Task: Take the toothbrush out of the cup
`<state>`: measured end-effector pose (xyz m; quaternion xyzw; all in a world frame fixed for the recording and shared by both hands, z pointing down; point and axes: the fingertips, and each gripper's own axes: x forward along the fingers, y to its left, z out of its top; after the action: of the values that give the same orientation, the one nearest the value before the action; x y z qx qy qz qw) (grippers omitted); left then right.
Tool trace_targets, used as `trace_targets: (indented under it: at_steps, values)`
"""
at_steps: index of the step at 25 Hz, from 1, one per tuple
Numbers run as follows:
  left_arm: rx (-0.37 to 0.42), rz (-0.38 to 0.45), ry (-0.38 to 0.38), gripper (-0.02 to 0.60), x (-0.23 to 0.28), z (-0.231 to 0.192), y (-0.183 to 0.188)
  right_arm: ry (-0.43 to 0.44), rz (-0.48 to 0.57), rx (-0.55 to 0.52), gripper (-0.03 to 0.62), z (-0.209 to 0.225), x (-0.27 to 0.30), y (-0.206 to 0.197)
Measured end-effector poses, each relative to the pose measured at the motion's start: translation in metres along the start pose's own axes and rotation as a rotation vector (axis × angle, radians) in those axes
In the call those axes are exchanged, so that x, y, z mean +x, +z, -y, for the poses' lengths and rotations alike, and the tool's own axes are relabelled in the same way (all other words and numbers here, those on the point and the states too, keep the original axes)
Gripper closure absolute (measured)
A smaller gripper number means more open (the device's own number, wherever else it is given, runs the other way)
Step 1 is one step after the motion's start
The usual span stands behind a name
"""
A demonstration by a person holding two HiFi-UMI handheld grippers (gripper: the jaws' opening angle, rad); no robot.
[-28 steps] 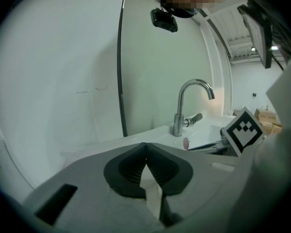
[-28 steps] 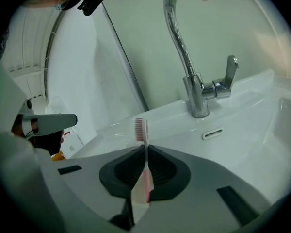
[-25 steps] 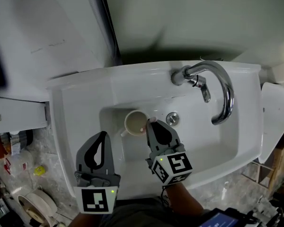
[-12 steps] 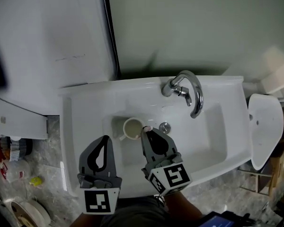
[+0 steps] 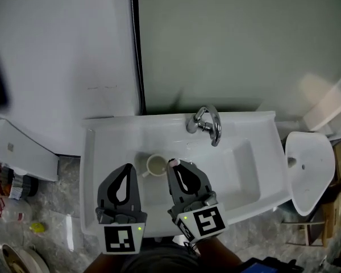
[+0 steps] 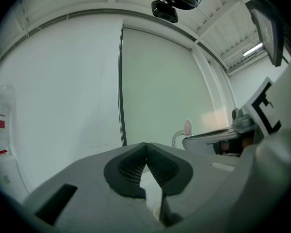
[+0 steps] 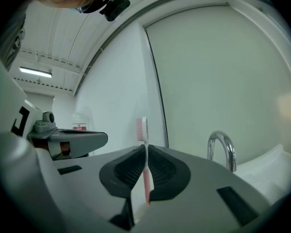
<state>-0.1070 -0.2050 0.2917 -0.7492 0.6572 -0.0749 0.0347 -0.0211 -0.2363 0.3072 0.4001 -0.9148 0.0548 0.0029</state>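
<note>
A white cup stands in the white sink, left of the drain. My right gripper hangs above the basin just right of the cup, shut on a pink-and-white toothbrush. In the right gripper view the toothbrush stands upright between the closed pads of that gripper, bristle head on top. My left gripper hovers left of the cup, jaws together and empty; the left gripper view shows its tips meeting, with the toothbrush head off to the right.
A chrome faucet curves over the back of the basin, also in the right gripper view. A black pipe runs down the wall behind. A white fixture stands right of the sink; small clutter lies on the floor left.
Both grippers have risen well above the sink, the right one carrying the toothbrush up from the cup's rim. The cup has stayed in the basin.
</note>
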Motion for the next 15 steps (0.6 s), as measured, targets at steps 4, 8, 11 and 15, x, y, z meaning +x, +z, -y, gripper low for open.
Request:
trace_targets:
  at_steps: [4,8,11,15]
  values:
    - [0.016,0.050,0.013,0.571,-0.009,0.006,0.025,0.009,0.042,-0.044,0.568,-0.007,-0.015,0.023]
    - [0.017,0.083,0.026,0.571,-0.020,0.014,0.039,0.008,0.065,-0.090,0.568,-0.013,-0.027,0.038]
    - [0.013,0.091,0.037,0.571,-0.027,0.016,0.043,0.002,0.086,-0.101,0.568,-0.014,-0.035,0.046]
    - [0.030,0.105,0.043,0.571,-0.031,0.016,0.050,0.007,0.105,-0.127,0.569,-0.016,-0.040,0.053]
